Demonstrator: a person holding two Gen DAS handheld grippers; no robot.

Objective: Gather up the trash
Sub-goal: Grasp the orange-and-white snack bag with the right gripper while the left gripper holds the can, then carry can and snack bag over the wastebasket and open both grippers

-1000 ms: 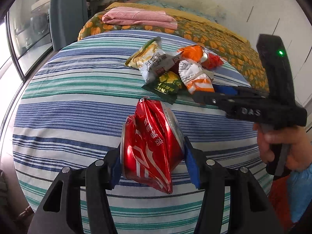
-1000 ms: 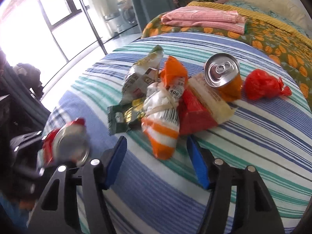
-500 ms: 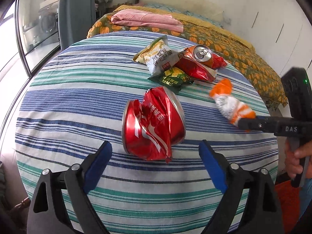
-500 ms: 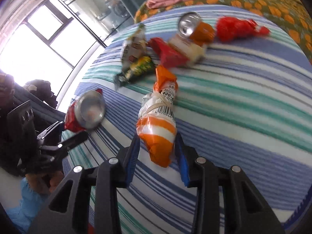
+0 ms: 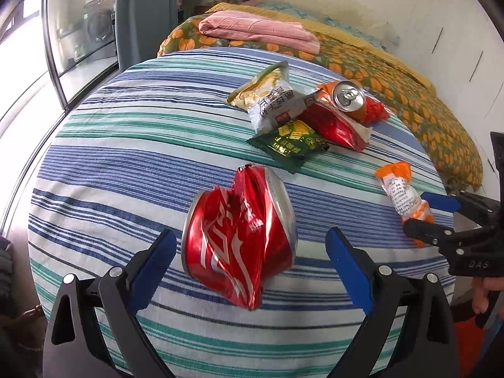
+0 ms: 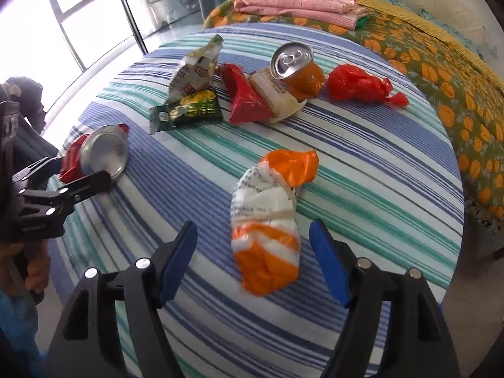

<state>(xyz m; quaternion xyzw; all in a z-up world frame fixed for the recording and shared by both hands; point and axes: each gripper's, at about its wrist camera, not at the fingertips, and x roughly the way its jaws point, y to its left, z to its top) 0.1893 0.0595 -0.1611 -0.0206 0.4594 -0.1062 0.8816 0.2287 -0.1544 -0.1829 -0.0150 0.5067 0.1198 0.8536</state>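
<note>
A crushed red can [image 5: 239,245] lies on the striped tablecloth [image 5: 126,145]. My left gripper [image 5: 250,236] straddles it, jaws opening wide, pads clear of the can. An orange-and-white wrapper [image 6: 267,214] lies on the cloth between the fingers of my right gripper [image 6: 252,226], whose jaws are opening and do not touch it. Farther back sits a pile: an upright orange can [image 6: 296,63], a red wrapper [image 6: 245,100], a green packet [image 6: 192,110], a silver-yellow bag [image 6: 195,69] and a red plastic bag [image 6: 359,85].
The round table's edge curves close below both grippers. Behind it stands a bed with an orange-flowered cover [image 5: 393,88] and a folded pink blanket [image 5: 252,28]. Glass doors [image 5: 78,31] line the left side.
My left jaws spread and let go of the red can, which now rests on the cloth. My right gripper shut on the orange wrapper, drew it out of the pile, then opened.
</note>
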